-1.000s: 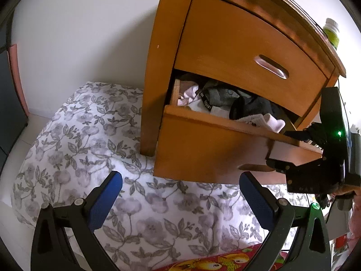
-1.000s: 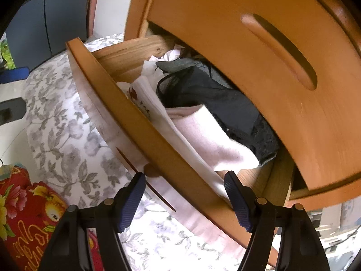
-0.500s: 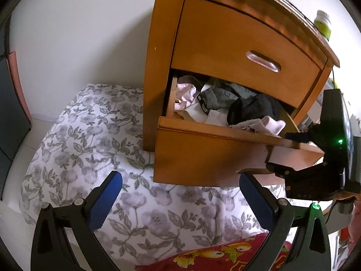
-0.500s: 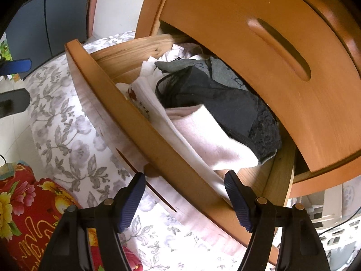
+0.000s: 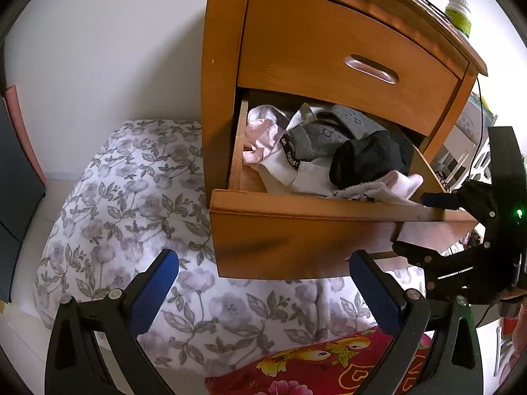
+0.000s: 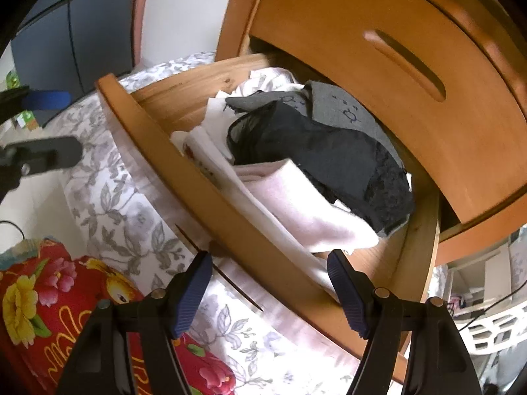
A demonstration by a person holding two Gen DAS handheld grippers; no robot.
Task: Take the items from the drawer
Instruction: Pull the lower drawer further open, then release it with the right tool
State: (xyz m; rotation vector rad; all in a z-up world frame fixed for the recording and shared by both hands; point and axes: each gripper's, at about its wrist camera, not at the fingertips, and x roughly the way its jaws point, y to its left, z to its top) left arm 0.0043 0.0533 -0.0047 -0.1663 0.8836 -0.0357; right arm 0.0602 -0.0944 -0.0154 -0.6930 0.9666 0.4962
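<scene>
The nightstand's lower drawer (image 5: 296,240) stands pulled out and is full of clothes: a black lace garment (image 6: 329,154), a folded pale pink cloth (image 6: 296,204), grey socks (image 5: 326,128) and a white piece with a black band (image 5: 286,164). My right gripper (image 6: 270,260) is open and straddles the drawer's front panel (image 6: 184,171), one finger inside, one outside. The pads do not squeeze the panel. In the left wrist view this gripper (image 5: 421,223) sits at the drawer's right corner. My left gripper (image 5: 263,260) hangs open and empty in front of the drawer, above the bedding.
The upper drawer (image 5: 329,52) is shut. A green-labelled bottle (image 5: 457,13) stands on the nightstand top. Grey floral bedding (image 5: 131,197) and a red flowered cushion (image 5: 329,368) lie below the drawer. A white slotted basket (image 6: 487,329) sits at the right, and a dark panel (image 5: 13,164) at the left.
The lower drawer has slid further out with my right gripper hooked on its front, and more of the clothes show. My left gripper has stayed open in about the same place.
</scene>
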